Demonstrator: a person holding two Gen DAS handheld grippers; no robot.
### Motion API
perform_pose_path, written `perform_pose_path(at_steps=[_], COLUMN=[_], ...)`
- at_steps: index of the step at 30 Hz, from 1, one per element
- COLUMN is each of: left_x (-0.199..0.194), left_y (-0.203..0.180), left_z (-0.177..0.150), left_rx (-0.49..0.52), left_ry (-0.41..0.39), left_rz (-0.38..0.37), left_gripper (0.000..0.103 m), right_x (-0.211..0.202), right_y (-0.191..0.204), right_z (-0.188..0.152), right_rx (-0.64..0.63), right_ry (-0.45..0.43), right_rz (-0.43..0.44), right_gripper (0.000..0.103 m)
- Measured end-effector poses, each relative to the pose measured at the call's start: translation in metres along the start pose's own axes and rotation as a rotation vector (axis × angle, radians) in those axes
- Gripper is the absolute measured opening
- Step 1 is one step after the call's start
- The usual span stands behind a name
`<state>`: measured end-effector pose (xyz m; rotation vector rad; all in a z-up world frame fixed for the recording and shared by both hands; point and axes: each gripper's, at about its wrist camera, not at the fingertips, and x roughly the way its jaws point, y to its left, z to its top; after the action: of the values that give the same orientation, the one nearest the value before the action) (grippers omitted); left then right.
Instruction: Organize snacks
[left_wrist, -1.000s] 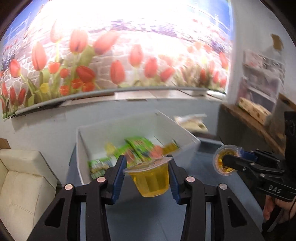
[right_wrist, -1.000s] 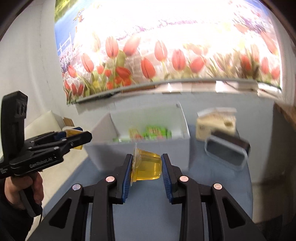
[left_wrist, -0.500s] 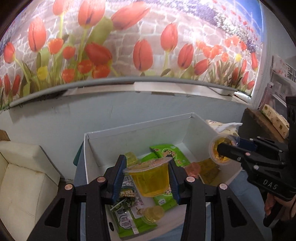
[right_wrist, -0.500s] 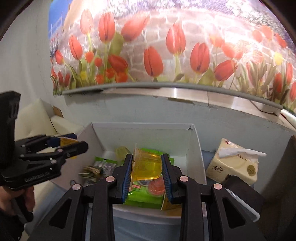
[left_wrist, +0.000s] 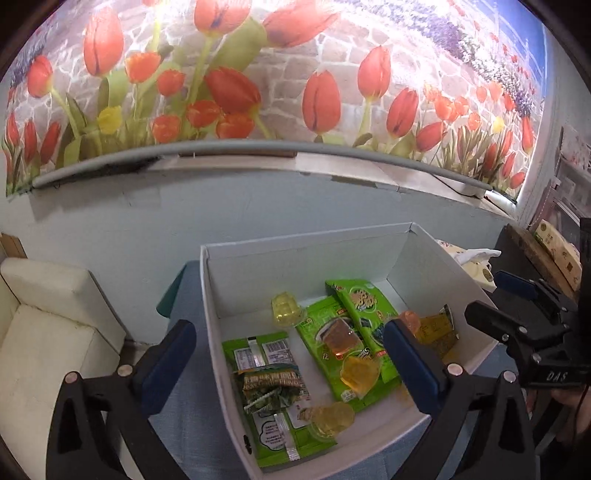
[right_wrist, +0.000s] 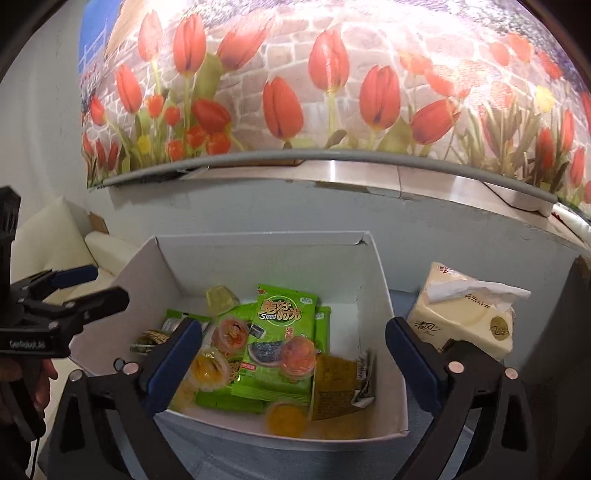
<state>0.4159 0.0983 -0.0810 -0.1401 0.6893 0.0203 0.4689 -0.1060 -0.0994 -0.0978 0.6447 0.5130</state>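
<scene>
A white cardboard box (left_wrist: 306, 240) (right_wrist: 258, 236) holds green snack packets (left_wrist: 354, 306) (right_wrist: 280, 332), a brownish packet (right_wrist: 334, 384) and several jelly cups. Yellow jelly cups (left_wrist: 360, 373) (right_wrist: 286, 419) lie loose among the packets. My left gripper (left_wrist: 290, 354) hangs over the box's near left side. Its jaws are opening wide and hold nothing. My right gripper (right_wrist: 293, 358) hovers over the box's near edge, its jaws also opening and nothing gripped. Each gripper shows in the other's view, the right gripper (left_wrist: 491, 302) at the box's right, the left gripper (right_wrist: 99, 286) at its left.
The box stands on a blue-covered table (left_wrist: 195, 417) against a pale wall with a tulip mural. A tissue pack (right_wrist: 469, 317) lies right of the box. A white sofa (left_wrist: 44, 332) sits left. A wooden shelf (left_wrist: 535, 251) with boxes is far right.
Both grippers carried yellow jelly cups forward over the box, then spread their jaws. The cups are no longer between the pads and lie in the box.
</scene>
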Motion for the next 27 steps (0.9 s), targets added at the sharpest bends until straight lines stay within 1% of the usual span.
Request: perform_pose_path(at_steps=[2, 3, 5, 7, 8, 11, 13, 15, 16, 17, 18, 19, 20, 21, 22, 23, 25, 26, 27], left_x=[-0.007, -0.008, -0.012, -0.017, -0.021, -0.041, -0.061, -0.090, -0.111, -0.128, -0.146, -0.173, -0.188, -0.203, -0.213, -0.224, -0.239, -0.246, -0.251], left_y=[-0.001, -0.002, -0.008, -0.015, -0.017, -0.028, -0.031, -0.032, -0.035, -0.038, -0.042, -0.048, -0.051, -0.054, -0.053, -0.052, -0.052, -0.053, -0.054], left_z=[0.000, 0.000, 0.000, -0.003, -0.004, -0.008, -0.009, -0.011, -0.013, -0.016, -0.019, -0.027, -0.031, -0.037, -0.040, -0.046, -0.059, -0.068, -0.078], left_rx=[-0.006, -0.002, 0.032, 0.057, 0.064, 0.095, 0.090, 0.070, 0.071, 0.084, 0.107, 0.127, 0.132, 0.132, 0.114, 0.084, 0.053, 0.040, 0.044], left_ry=[-0.012, -0.005, 0.004, 0.012, 0.012, -0.029, -0.066, -0.115, -0.156, -0.186, -0.219, -0.277, -0.302, -0.311, -0.308, -0.299, -0.277, -0.260, -0.246], left_rz=[0.009, 0.021, 0.064, 0.036, 0.039, 0.061, 0.066, 0.048, 0.054, 0.069, 0.087, 0.123, 0.133, 0.124, 0.115, 0.105, 0.128, 0.155, 0.158], left_gripper=[0.103, 0.103, 0.103, 0.103, 0.103, 0.103, 0.103, 0.103, 0.103, 0.103, 0.103, 0.103, 0.103, 0.103, 0.103, 0.103, 0.103, 0.103, 0.103], right_x=[0.001, 0.000, 0.001, 0.000, -0.002, -0.015, -0.027, -0.052, -0.067, -0.091, -0.105, -0.125, -0.146, -0.161, -0.174, -0.186, -0.209, -0.218, -0.231], right_y=[0.001, 0.001, 0.002, 0.005, 0.006, 0.009, 0.013, 0.023, 0.030, 0.043, 0.048, 0.055, 0.062, 0.065, 0.067, 0.068, 0.071, 0.072, 0.075], right_z=[-0.001, -0.003, -0.006, -0.009, -0.011, -0.016, -0.020, -0.025, -0.028, -0.034, -0.038, -0.043, -0.050, -0.056, -0.063, -0.070, -0.087, -0.093, -0.103], right_rx=[0.003, 0.005, 0.015, 0.022, 0.024, 0.044, 0.028, -0.029, -0.062, -0.131, -0.159, -0.179, -0.184, -0.164, -0.127, -0.087, -0.029, -0.013, 0.013], right_ry=[0.014, 0.012, 0.020, 0.025, 0.015, -0.015, -0.037, -0.084, -0.103, -0.140, -0.167, -0.201, -0.227, -0.241, -0.239, -0.214, -0.196, -0.201, -0.211], right_rz=[-0.026, -0.030, -0.016, 0.003, 0.006, 0.003, -0.021, -0.098, -0.124, -0.163, -0.185, -0.215, -0.227, -0.212, -0.172, -0.101, -0.010, 0.002, 0.004], right_gripper=[0.103, 0.103, 0.103, 0.103, 0.103, 0.103, 0.103, 0.103, 0.103, 0.103, 0.103, 0.103, 0.103, 0.103, 0.103, 0.103, 0.103, 0.103, 0.103])
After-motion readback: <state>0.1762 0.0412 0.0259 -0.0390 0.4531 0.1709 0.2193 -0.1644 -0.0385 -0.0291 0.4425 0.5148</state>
